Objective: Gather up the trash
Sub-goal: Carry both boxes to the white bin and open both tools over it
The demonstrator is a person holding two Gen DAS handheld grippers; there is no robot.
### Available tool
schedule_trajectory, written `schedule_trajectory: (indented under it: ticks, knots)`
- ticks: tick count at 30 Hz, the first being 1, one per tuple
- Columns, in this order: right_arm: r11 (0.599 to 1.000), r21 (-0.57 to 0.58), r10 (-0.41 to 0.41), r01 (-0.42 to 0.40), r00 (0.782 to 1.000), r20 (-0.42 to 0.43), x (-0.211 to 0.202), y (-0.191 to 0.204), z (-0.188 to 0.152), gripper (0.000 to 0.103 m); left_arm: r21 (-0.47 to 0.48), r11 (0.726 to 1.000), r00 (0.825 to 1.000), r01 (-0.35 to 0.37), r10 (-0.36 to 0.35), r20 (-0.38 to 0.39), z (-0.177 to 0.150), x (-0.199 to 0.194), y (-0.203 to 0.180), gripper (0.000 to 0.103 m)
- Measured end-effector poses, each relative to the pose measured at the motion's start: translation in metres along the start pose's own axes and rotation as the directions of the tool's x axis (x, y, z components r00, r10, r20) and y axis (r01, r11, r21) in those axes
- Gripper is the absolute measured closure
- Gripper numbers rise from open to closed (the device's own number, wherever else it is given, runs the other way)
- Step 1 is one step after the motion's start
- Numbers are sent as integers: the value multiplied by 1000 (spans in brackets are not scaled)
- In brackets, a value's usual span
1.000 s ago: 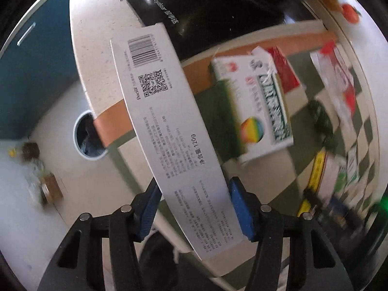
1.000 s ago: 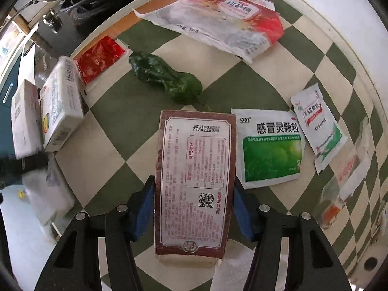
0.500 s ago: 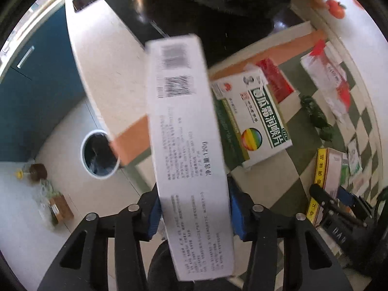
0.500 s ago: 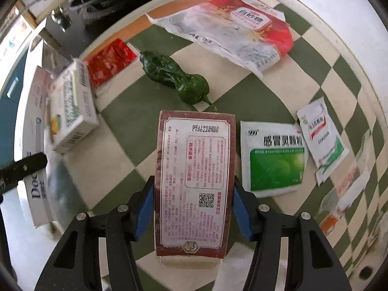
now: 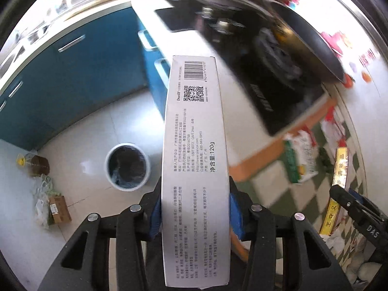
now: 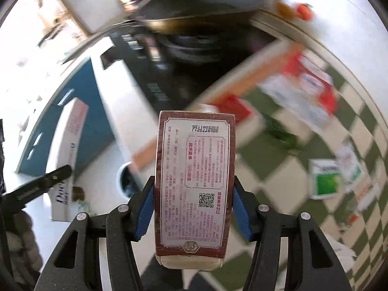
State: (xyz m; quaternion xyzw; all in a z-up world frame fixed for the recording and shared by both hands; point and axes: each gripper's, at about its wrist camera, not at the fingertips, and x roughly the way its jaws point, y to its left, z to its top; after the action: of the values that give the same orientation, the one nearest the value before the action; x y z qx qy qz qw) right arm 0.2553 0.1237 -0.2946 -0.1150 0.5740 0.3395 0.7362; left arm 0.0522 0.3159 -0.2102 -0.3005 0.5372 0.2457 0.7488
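- white toothpaste box (image 5: 195,169) sat clamped between the blue pads of the left gripper (image 5: 195,212), jaws closed on its two long sides; long axis ran straight out along the fingers, barcode end farthest away.
- trash bin (image 5: 127,166), round, white, dark liner, stood on the pale floor below and to the left of that box, near its middle length. judged: the drop called for a short carry left and down, then a tilt of the barcode end toward the mouth.
- brown-bordered carton (image 6: 195,186) was gripped the same way by the right gripper (image 6: 194,207), jaws shut on its long sides, long axis forward, open flap end nearest the camera.
- from the right wrist the bin (image 6: 126,181) showed only as a sliver left of the carton, partly hidden by it. left arm judged nearer the bin.
- left view gave the whole bin mouth; right view did not.
- right view showed the white box (image 6: 68,155) from the side, and blurred litter on the green checked cloth (image 6: 278,179): green sachet (image 6: 325,181), a dark green pepper (image 6: 281,133), red-and-white bag (image 6: 303,92). left view caught that cloth only at its edge.
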Motion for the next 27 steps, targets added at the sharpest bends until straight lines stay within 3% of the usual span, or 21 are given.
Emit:
schedule_trajectory:
  ticks: [3, 6, 10, 12, 15, 19, 21, 24, 26, 27]
  knots:
    - [996, -75, 44, -47, 998, -44, 31, 79, -7, 43, -37, 999, 999, -28, 27, -42, 6, 26, 59, 61]
    - [988, -122, 80, -96, 988, -130, 98, 144, -21, 43, -92, 993, 992, -71, 60, -112, 7, 84, 129, 61]
    - [987, -86, 110, -135, 961, -253, 227, 196, -48, 43, -159, 983, 970, -92, 52, -239, 0, 190, 221, 61]
    - [988, -58, 122, -145, 948, -295, 294, 208, -61, 43, -186, 978, 950, -96, 34, -312, -7, 255, 259, 61]
    - [989, -15, 132, -148, 923, -362, 409, 214, -85, 43, -250, 967, 913, -50, -58, -404, -19, 352, 304, 61]
    - [989, -2, 135, -151, 888, -440, 519, 208, -115, 43, -289, 957, 868, -6, -139, -477, -30, 456, 339, 60]
    - [986, 3, 149, -167, 871, -467, 559, 206, -121, 43, -290, 957, 858, 15, -161, -488, -30, 492, 349, 59]
    - [981, -10, 163, -192, 857, -490, 604, 208, -121, 43, -281, 959, 857, 26, -166, -488, -29, 524, 357, 57]
    - [981, -28, 151, -194, 839, -523, 628, 222, -124, 42, -306, 952, 856, 28, -180, -485, -31, 541, 367, 35]
    - [981, -32, 145, -190, 836, -528, 632, 225, -128, 41, -315, 949, 858, 21, -179, -482, -30, 547, 372, 14]
